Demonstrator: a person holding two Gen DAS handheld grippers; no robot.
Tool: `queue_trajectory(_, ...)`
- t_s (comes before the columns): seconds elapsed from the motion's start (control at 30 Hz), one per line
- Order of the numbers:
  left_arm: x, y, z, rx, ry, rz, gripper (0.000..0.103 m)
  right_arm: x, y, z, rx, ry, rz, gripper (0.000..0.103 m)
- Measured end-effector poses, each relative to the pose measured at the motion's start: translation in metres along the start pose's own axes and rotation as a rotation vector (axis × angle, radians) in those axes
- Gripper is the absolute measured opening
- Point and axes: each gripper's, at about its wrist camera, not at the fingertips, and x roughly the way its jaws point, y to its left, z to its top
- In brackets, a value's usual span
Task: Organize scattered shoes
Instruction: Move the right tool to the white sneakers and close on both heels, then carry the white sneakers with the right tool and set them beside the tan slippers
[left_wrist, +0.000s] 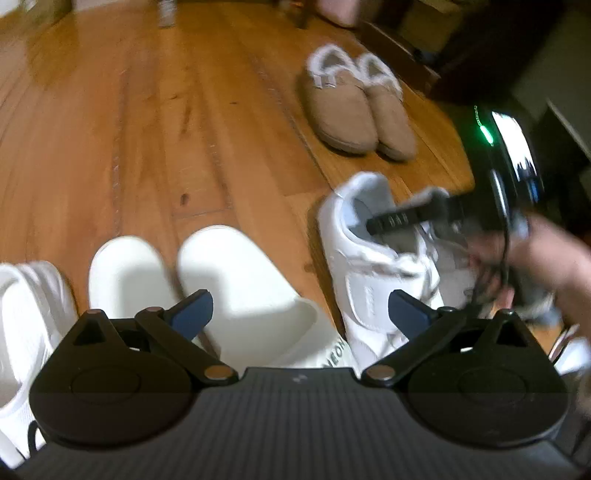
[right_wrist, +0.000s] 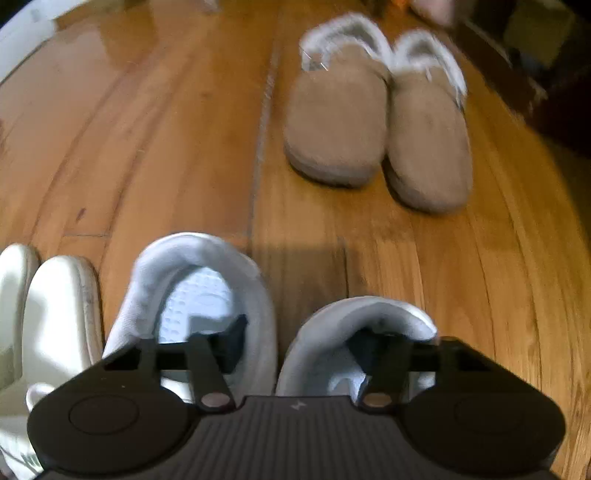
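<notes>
In the right wrist view two white sneakers stand side by side below me, the left one (right_wrist: 199, 266) and the right one (right_wrist: 388, 314). My right gripper (right_wrist: 299, 339) points down with one finger inside each sneaker's opening, and the two inner collars are squeezed between the fingers. The left wrist view shows one of those fingers (left_wrist: 402, 219) inside a white sneaker (left_wrist: 362, 266). My left gripper (left_wrist: 301, 314) hangs open and holds nothing, above a pair of cream slides (left_wrist: 236, 280). A pair of tan fur-lined slippers (right_wrist: 340, 122) sits together farther off.
Another white shoe (left_wrist: 29, 314) lies at the far left beside the slides. A person's hand (left_wrist: 546, 258) holds the right gripper's body, which shows a green light (left_wrist: 487, 136). Dark furniture (left_wrist: 406, 44) edges the wood floor (left_wrist: 147, 129) at the back right.
</notes>
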Motion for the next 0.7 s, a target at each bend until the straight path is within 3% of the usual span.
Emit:
queue_trajectory(0.17, -0.013, 0.023, -0.002, -0.079, -0.026, -0.019, 0.103, -0.021, -0.011, -0.012, 0.138, -0.106, 0.075, 0.027)
queue_trajectory(0.43, -0.017, 0.035, 0.001, -0.125, -0.022, -0.021, 0.103, -0.077, 0.004, -0.006, 0.149, -0.39, 0.132, 0.025)
queue_trajectory(0.53, -0.02, 0.034, 0.003, -0.124, -0.017, -0.015, 0.103, -0.089, 0.007, 0.013, 0.145, -0.455, 0.186, 0.025)
queue_trajectory(0.7, -0.028, 0.038, 0.007, -0.143, -0.012, 0.019, 0.103, -0.086, 0.021, 0.066, 0.142, -0.451, 0.309, 0.025)
